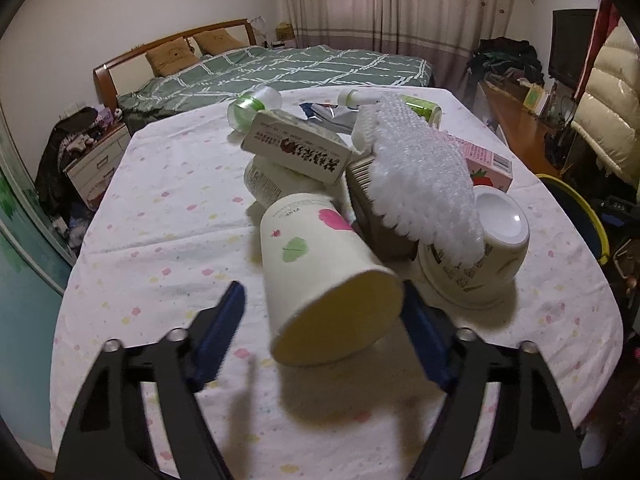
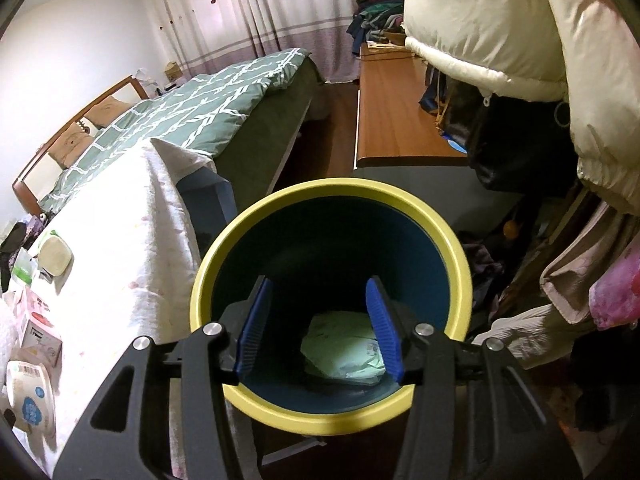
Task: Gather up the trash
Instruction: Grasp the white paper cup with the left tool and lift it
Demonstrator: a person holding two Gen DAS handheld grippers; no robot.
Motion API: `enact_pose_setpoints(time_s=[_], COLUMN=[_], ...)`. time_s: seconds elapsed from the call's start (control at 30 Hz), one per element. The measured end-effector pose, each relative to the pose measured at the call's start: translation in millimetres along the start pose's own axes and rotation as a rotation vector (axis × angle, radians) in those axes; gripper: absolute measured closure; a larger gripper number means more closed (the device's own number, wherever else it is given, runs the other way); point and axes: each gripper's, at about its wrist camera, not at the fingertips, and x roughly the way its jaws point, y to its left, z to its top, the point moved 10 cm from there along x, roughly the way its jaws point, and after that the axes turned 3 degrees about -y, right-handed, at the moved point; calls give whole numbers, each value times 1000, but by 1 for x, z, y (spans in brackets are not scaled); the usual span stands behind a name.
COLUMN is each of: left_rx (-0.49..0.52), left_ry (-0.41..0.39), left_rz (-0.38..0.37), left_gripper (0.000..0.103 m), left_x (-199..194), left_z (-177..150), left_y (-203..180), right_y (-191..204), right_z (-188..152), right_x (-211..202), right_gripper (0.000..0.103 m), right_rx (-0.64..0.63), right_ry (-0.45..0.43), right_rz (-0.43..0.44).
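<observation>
1. The left hand-held gripper (image 1: 322, 294) has its blue pads apart, with a white paper cup printed with pink and green leaf shapes (image 1: 320, 264) lying on its side between them. The pad at 3 o'clock sits against the cup's rim. The pad at 9 o'clock stands just clear of its wall, so nothing is clamped.
2. The cup's open mouth faces the left hand-held gripper, and its long axis runs from 6 towards 11 o'clock, base leaning on the pile. A squeeze across the rim looks like the coming move, so the left hand is the nearer one.
3. The right hand-held gripper (image 2: 320, 284) hangs with pads apart and empty above a dark blue round bin with a yellow rim (image 2: 332, 186). A pale green wrapper (image 2: 344, 344) lies at the bin's bottom.
4. At 1 o'clock behind the cup, a white bubble-wrap sheet (image 1: 416, 176) drapes over an upturned white paper bowl (image 1: 480, 256).
5. At 12 o'clock, a cream carton with red Chinese characters (image 1: 296, 148) tops the heap on the cloth-covered worktop (image 1: 160, 220). Its text, and a small line near the cup's base, are too small to read.
6. At 2 o'clock lies a pink strawberry-printed carton (image 1: 488, 160).
</observation>
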Motion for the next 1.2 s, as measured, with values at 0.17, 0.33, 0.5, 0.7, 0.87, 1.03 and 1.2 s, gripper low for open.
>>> enact_pose_setpoints(time_s=[0.17, 0.33, 0.5, 0.7, 0.87, 1.03, 1.2], left_rx=[16, 39, 44, 67, 83, 87, 90], left_ry=[9, -24, -52, -76, -62, -42, -33], left_rz=[-7, -21, -41, -46, -61, -64, -48], left_gripper=[42, 43, 44, 44, 44, 44, 37], left_x=[-2, -26, -52, -77, -81, -74, -63], left_z=[-4, -2, 3, 10, 6, -1, -7], left_y=[8, 14, 17, 15, 8, 1, 0], right_y=[6, 10, 18, 20, 18, 19, 22], right_z=[1, 4, 6, 8, 9, 9, 6], right_x=[-7, -17, -27, -36, -42, -44, -44], right_gripper=[55, 55, 55, 55, 55, 55, 55], right_rx=[-10, -15, -22, -26, -22, -24, -31], right_ry=[-8, -24, -37, -52, -59, -63, -59], right_rz=[11, 22, 45, 56, 62, 67, 76])
